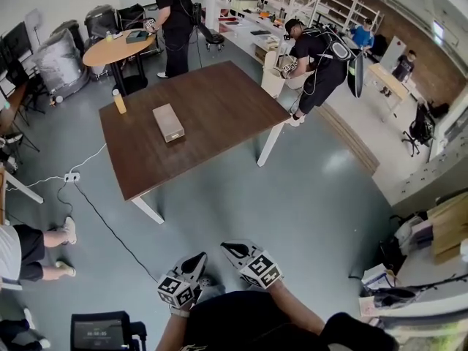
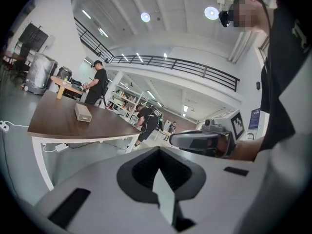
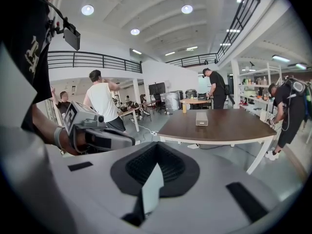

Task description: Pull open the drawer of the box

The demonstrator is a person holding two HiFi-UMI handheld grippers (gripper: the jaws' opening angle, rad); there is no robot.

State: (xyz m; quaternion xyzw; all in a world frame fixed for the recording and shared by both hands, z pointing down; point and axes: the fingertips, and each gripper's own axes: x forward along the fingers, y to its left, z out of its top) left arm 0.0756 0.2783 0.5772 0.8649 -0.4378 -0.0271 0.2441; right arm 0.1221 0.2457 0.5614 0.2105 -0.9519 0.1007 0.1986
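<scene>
We stand well short of the counter [image 1: 219, 101]; the box [image 1: 169, 122] lies near its middle, its drawer seemingly shut. Left gripper [image 1: 193, 262] and right gripper [image 1: 234, 250] hang close to us, fingers [image 3: 152, 182] pressed together on nothing. Approach, grip and pull all remain.

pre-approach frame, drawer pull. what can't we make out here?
Box: too small in all three views; its drawer front, its handle and whether it is fully shut can't be read.
Bottle: label too small to read, head view.
Table: far legs hidden under its own top, head view.
</scene>
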